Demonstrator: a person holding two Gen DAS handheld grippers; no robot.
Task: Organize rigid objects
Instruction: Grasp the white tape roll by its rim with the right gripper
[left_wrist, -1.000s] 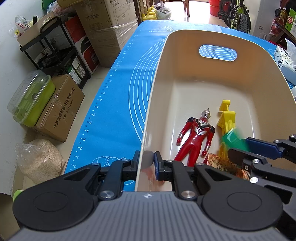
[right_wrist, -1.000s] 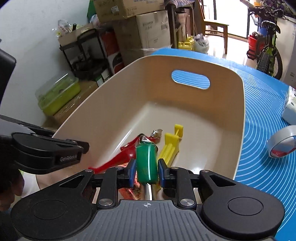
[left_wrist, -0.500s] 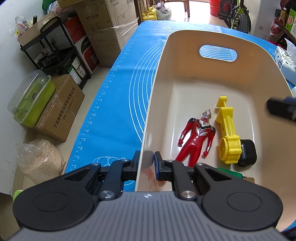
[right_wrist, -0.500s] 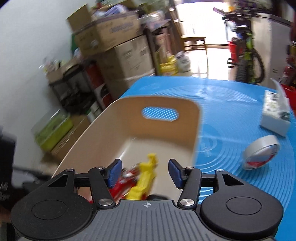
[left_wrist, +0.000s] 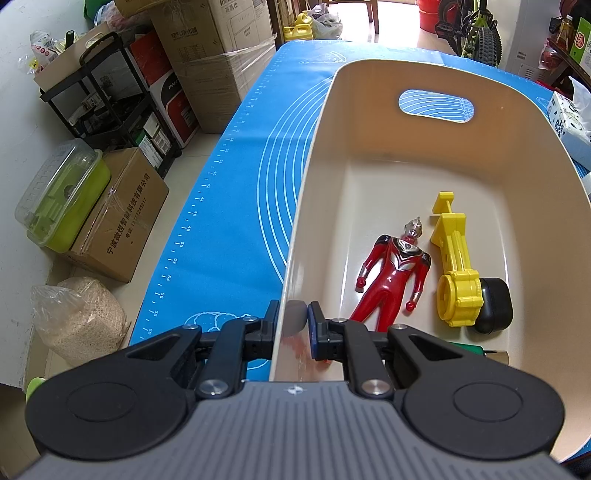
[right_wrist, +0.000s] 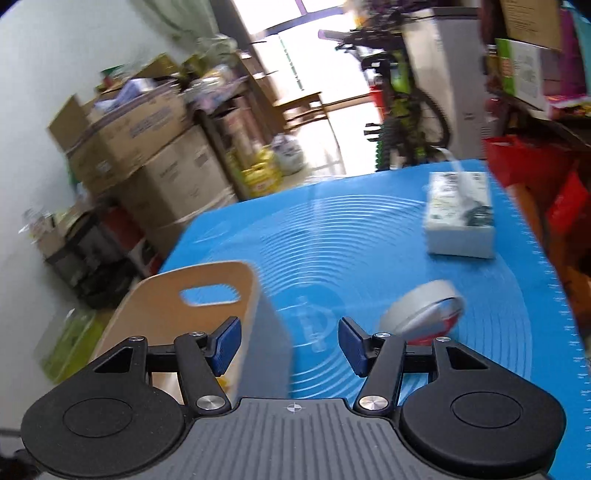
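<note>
Our left claw (left_wrist: 292, 319) pinched the bin (left_wrist: 417, 74) wall to steady it; our right claw (right_wrist: 290, 345), just opened and empty, faced the tape roll (right_wrist: 421, 314).

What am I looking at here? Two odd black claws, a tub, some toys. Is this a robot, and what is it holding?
No robot: a person carries a two-finger gripper in each hand, each with a camera looking along its fingers. The left camera shows the left gripper shut on the near wall of a beige tub, which stands on a blue mat. Inside lie a red figure and a yellow toy. The right camera, blurred, shows the right gripper with its jaws just opened and nothing between them, facing a tape roll and a white box.
</note>
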